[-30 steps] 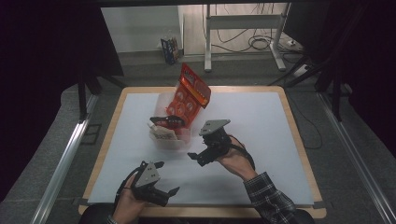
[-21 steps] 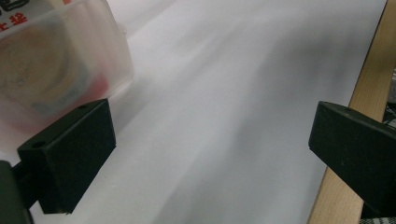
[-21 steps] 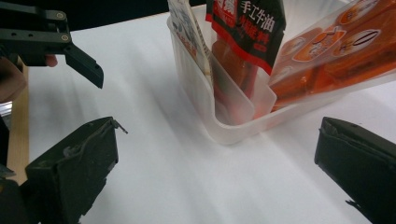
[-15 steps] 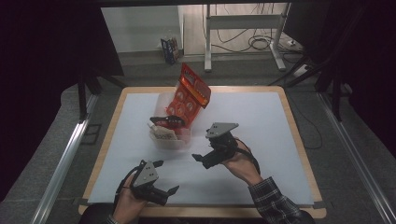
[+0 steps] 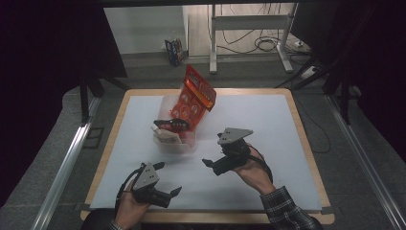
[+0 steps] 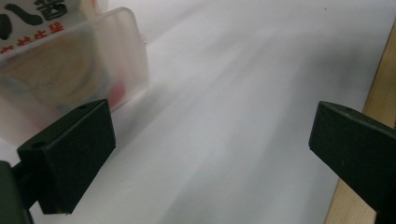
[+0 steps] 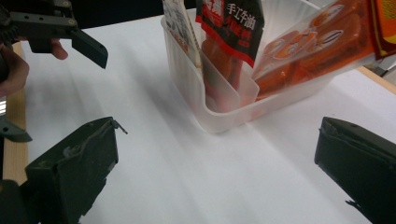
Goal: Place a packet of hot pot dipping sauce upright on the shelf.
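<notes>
A clear plastic bin stands left of centre on the white sheet. A tall orange packet leans out of it, with a dark red packet and a pale packet in front. My right gripper hovers to the bin's right, open and holding nothing. In the right gripper view, its gripper faces the bin, the dark packet and the orange packet. My left gripper is near the front edge, open. The left gripper view has its gripper beside the bin's corner.
The sheet lies on a wooden board whose edge runs by my left gripper. Beyond the table are a metal stand, floor cables and a small box. Dark curtains flank both sides.
My right gripper has drifted a little right and toward the person, away from the bin. The left gripper has barely moved.
</notes>
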